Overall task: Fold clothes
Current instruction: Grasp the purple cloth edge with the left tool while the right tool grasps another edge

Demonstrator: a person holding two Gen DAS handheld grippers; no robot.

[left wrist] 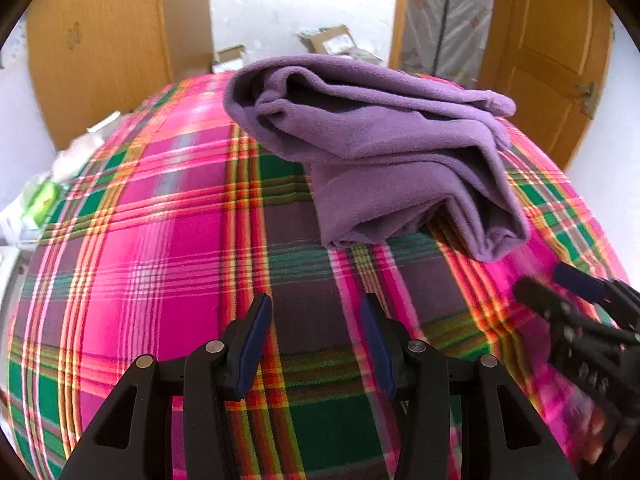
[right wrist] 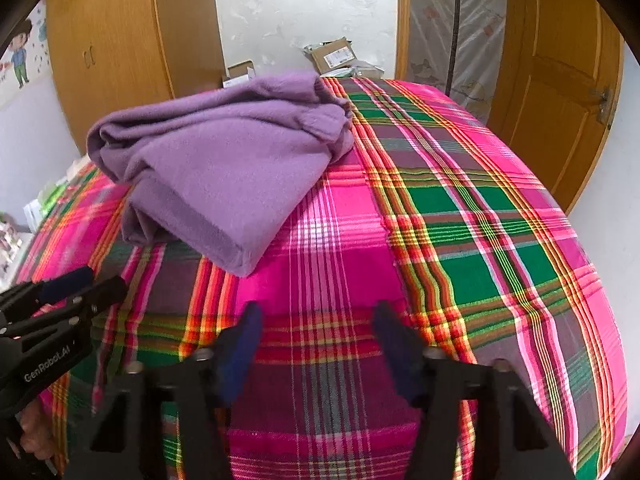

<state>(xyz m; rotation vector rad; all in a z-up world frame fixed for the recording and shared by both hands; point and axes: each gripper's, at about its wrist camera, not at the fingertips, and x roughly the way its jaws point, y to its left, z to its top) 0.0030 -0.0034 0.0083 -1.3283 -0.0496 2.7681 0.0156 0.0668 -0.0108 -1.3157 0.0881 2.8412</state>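
Left wrist view showed the left tool (left wrist: pixel 316 320) wide and empty over the bed (left wrist: pixel 160 240); folded fleece (left wrist: pixel 380 148) lay at 12 o'clock, right tool (right wrist: pixel 316 328) likewise wide.

A bed (right wrist: pixel 460 208) carries everything here — its top is covered by a plaid sheet (left wrist: pixel 160 240) in bright pink, green and grey-purple with thin yellow, red and white lines. On it lies one purple fleece garment (right wrist: pixel 224 168), loosely folded into a thick bundle with layered edges showing. The garment sits toward the far side — the near sheet is bare.
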